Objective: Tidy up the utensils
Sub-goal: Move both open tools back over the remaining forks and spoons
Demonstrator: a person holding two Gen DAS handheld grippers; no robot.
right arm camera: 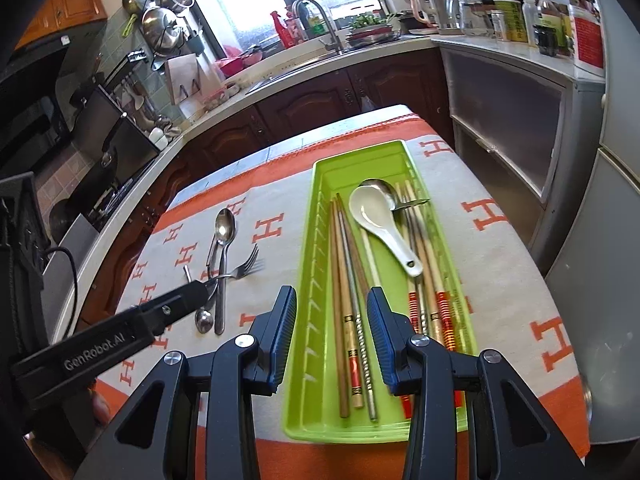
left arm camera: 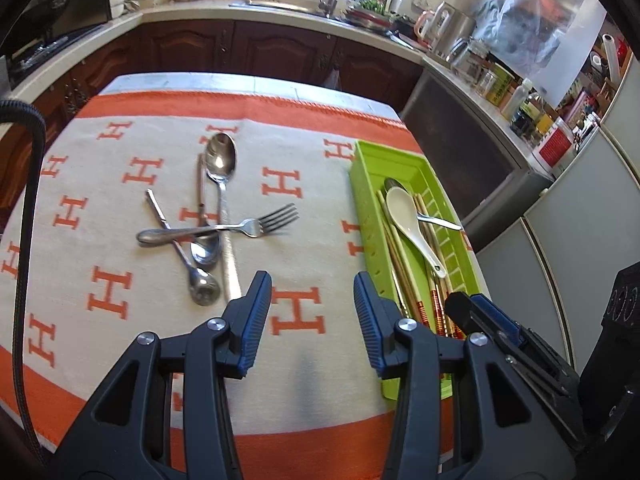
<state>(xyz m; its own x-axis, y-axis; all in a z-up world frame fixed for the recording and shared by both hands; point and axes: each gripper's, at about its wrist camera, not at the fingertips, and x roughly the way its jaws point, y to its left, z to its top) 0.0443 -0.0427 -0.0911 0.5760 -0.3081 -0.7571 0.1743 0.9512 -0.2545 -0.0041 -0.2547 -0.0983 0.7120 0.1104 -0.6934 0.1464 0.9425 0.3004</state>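
Well, from my left wrist view, my left gripper (left arm camera: 312, 292) stands spread with nothing between its pads, only the orange-and-cream cloth (left arm camera: 120, 200) under the gap. The loose pile lies ahead and to the left of it: a fork (left arm camera: 224, 228) lying crosswise, handle to the left and tines to the right, resting over a big spoon (left arm camera: 221, 168) whose long axis runs away from me, with a small spoon (left arm camera: 202, 286) nearest my left finger and another spoon (left arm camera: 206, 250) tucked under the fork. The green tray (left arm camera: 362, 184) lies to the right, its length running away from me, already holding the white ceramic spoon (left arm camera: 408, 220) and chopsticks (left arm camera: 394, 248). My right gripper's tip (left arm camera: 476, 312) shows over the tray's near end.

From my right wrist view, my right gripper (right arm camera: 332, 316) is also spread and empty, hovering over the near end of the tray (right arm camera: 312, 280), straddling its left side. The chopsticks (right arm camera: 344, 320) run lengthwise beneath it. The fork (right arm camera: 240, 270) and the spoons sit well to the left, just beyond my left gripper's finger (right arm camera: 180, 304), which reaches in from that side.

So I judge the left hand is plainly the nearer one for the pile. The fork's handle lies across my pointing line, so my spread suits a pinch on the handle after a short reach forward and left.
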